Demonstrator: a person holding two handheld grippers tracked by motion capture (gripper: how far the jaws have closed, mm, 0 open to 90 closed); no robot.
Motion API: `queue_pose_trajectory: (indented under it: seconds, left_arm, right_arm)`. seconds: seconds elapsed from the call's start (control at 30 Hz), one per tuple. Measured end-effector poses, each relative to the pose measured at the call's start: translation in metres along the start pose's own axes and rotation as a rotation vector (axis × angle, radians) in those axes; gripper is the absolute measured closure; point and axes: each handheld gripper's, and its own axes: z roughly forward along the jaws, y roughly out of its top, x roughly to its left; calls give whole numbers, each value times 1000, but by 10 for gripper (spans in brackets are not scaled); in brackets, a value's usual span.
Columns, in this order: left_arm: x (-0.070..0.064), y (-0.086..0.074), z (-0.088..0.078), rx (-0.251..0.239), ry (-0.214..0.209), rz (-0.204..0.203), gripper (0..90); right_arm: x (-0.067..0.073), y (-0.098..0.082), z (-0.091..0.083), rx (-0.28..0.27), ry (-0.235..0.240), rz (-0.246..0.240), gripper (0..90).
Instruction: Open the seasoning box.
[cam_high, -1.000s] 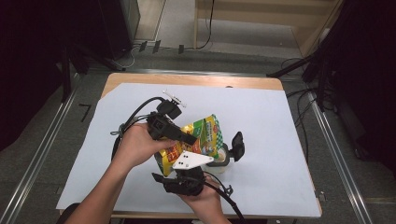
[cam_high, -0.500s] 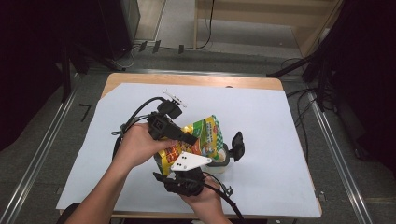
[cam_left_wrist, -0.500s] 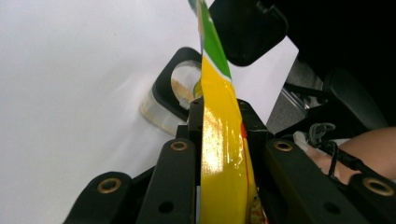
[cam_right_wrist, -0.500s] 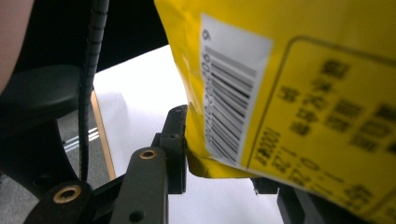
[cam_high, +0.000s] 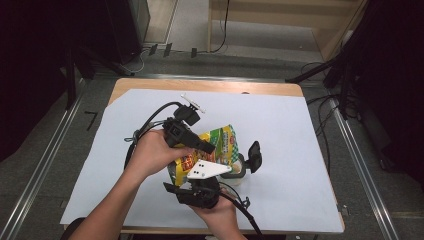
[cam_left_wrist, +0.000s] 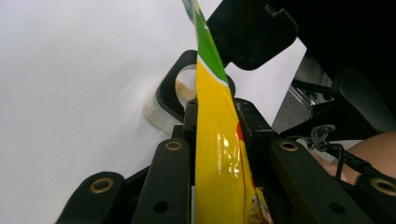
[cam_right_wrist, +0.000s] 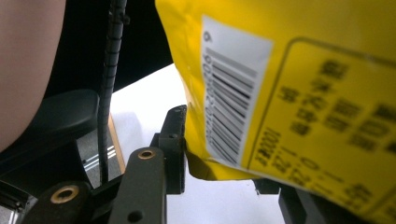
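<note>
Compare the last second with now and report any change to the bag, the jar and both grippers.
No visible change. The left gripper stays shut on the yellow snack bag, the right gripper holds its lower edge, and the small open-lidded jar sits beside them.

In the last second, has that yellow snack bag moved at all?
No. In the high view the snack bag sits at the same spot beside the clear jar on the white sheet, both grippers clamped on it.
</note>
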Motion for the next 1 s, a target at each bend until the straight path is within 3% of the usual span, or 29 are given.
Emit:
queue_pose_trajectory:
  seconds: [0.13,0.23,0.6,0.8,0.9,1.0]
  left_arm:
    - [4,5,3,21,-7,-5,786]
    - [5,6,2,10,-23,-14,785]
    - [0,5,-4,-21,-13,0,756]
    - [5,5,-6,-28,-9,-9,762]
    - [5,5,-7,-31,-4,-9,764]
    - [4,5,-7,-29,-1,-5,766]
  right_arm:
    - [-3,1,0,3,-4,1,607]
    - [-4,2,-1,1,-8,3,650]
    - [-2,4,0,-30,13,34,653]
    - [-4,7,3,-30,32,27,644]
    - [-4,9,5,-21,43,23,596]
    - [-4,9,5,-13,39,3,626]
